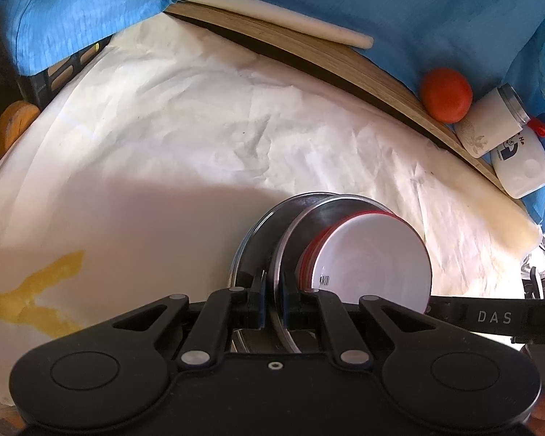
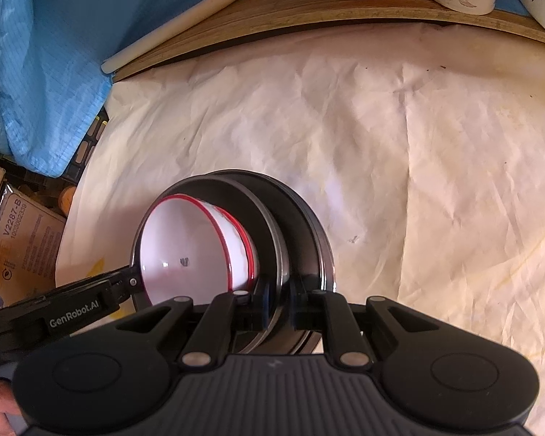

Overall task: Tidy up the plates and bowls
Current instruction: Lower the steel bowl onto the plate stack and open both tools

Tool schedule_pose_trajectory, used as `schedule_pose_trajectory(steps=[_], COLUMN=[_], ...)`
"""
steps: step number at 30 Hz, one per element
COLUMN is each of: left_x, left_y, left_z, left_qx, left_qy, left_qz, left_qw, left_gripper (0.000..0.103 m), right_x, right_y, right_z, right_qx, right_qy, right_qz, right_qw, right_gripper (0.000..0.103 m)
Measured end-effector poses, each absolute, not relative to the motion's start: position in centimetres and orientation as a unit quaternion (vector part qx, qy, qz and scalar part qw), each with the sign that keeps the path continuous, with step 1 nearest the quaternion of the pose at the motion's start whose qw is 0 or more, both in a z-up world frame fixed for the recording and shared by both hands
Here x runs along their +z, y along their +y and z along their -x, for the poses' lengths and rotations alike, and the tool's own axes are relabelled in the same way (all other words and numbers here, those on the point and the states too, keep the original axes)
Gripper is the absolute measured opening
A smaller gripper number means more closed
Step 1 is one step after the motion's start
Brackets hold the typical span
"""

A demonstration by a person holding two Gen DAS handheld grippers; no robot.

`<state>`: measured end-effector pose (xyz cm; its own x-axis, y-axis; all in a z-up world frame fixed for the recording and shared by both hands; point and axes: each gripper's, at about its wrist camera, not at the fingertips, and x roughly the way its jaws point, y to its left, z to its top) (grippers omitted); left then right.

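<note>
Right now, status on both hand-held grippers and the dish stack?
Left hand-held gripper shut on steel plate rim. Right hand-held gripper shut on the same rim. Red-rimmed bowls nested inside. White sheet beyond shows no obstacle.

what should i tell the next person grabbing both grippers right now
Left gripper: shut on the rim of a steel plate.
Right gripper: shut on the rim of the same nested stack, at a steel plate.
The stack is both steel plates with the red-rimmed white bowls nested inside, held on edge over the white paper-covered table.
Done: plates and bowls are gathered into one stack.
Left: set the stack down flat, then release. Do not open either side first. An orange, mug and white bottle stand along the back edge.
</note>
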<state>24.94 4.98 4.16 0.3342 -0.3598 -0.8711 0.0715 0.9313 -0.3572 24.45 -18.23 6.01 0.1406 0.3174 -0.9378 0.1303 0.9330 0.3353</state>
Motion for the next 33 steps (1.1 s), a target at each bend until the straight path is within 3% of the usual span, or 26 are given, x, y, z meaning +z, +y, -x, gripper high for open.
schedule_pose_trajectory(steps=[33], left_x=[5.3], left_y=[4.9], left_z=[-24.9], left_qx=[-0.126], left_qy=[0.558], left_qz=[0.110], left_qw=[0.813], left_gripper=[0.008], right_x=[6.5], right_y=[-17.5], right_z=[-24.6], right_qx=[0.067], right_qy=[0.649], right_qz=[-0.134], right_qw=[0.746], right_gripper=[0.014])
